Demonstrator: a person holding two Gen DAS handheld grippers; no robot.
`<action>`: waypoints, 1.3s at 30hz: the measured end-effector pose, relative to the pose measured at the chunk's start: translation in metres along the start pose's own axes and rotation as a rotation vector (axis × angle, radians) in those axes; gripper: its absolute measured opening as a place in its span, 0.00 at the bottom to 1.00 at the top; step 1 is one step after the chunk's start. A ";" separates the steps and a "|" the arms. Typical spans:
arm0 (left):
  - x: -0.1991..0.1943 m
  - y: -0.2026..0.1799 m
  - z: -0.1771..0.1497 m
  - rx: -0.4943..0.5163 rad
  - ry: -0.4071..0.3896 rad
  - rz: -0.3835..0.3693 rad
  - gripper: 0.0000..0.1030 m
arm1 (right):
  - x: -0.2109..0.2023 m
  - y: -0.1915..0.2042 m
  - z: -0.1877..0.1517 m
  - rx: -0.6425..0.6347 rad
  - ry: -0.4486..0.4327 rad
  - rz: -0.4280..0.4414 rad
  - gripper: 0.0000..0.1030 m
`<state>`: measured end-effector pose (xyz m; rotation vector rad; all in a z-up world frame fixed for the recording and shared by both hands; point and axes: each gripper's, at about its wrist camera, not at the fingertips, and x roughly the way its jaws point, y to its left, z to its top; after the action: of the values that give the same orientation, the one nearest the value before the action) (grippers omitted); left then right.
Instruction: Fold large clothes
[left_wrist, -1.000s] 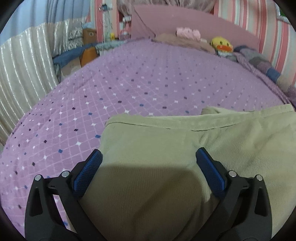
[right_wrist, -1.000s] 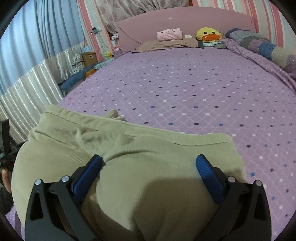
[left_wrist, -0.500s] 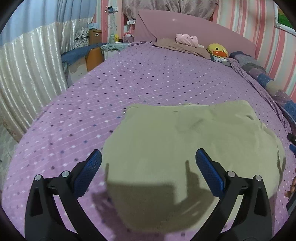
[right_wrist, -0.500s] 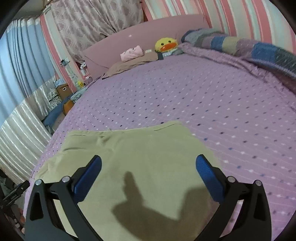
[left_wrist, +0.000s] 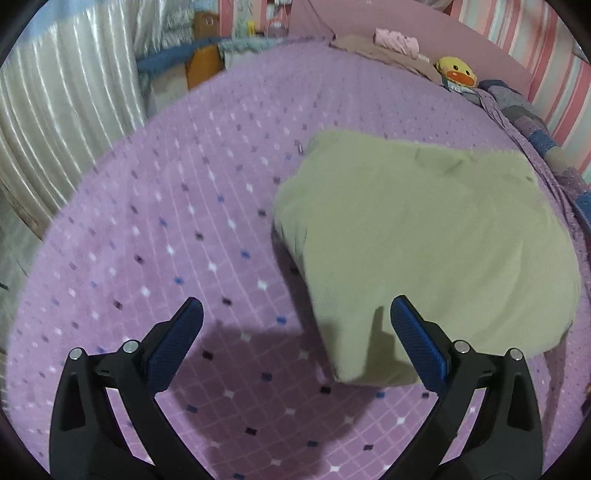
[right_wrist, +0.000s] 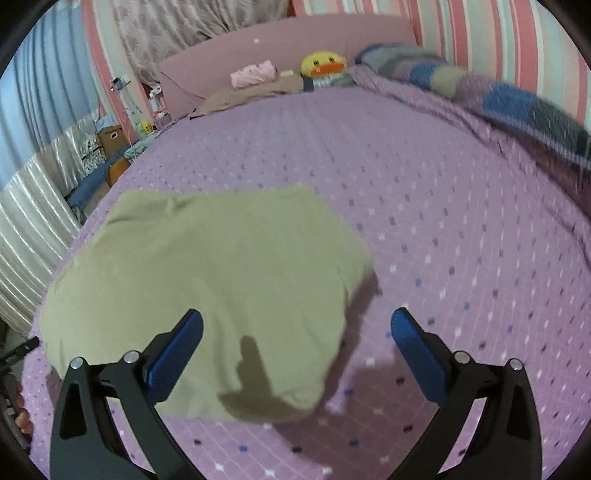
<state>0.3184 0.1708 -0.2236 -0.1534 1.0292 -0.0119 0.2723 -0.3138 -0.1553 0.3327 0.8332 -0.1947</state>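
Note:
An olive-green garment (left_wrist: 424, 240) lies folded into a compact shape on the purple dotted bed sheet (left_wrist: 166, 221). It also shows in the right wrist view (right_wrist: 207, 288). My left gripper (left_wrist: 295, 332) is open and empty, held above the sheet off the garment's near left corner. My right gripper (right_wrist: 295, 339) is open and empty, held above the garment's near right corner. Neither gripper touches the cloth.
A pink headboard (right_wrist: 295, 48), a yellow duck toy (right_wrist: 323, 62), a pink bundle (right_wrist: 255, 74) and a patchwork blanket (right_wrist: 498, 92) are at the far end of the bed. Curtains (left_wrist: 66, 110) and boxes (left_wrist: 203, 66) stand beyond the left edge.
Both grippers have lifted up and back from the garment, the left one drifting left and the right one right. The garment stays folded on the bed.

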 end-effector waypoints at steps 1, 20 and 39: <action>0.008 0.006 -0.004 -0.017 0.020 -0.043 0.97 | 0.003 -0.005 -0.002 0.009 0.009 0.011 0.98; 0.071 0.029 -0.018 -0.219 0.097 -0.497 0.97 | 0.070 -0.041 -0.037 0.052 0.155 0.237 0.98; 0.099 0.010 -0.023 -0.194 0.107 -0.606 0.97 | 0.099 -0.053 -0.050 0.203 0.203 0.434 0.98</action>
<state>0.3493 0.1697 -0.3210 -0.6426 1.0569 -0.4758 0.2870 -0.3489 -0.2720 0.7227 0.9226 0.1640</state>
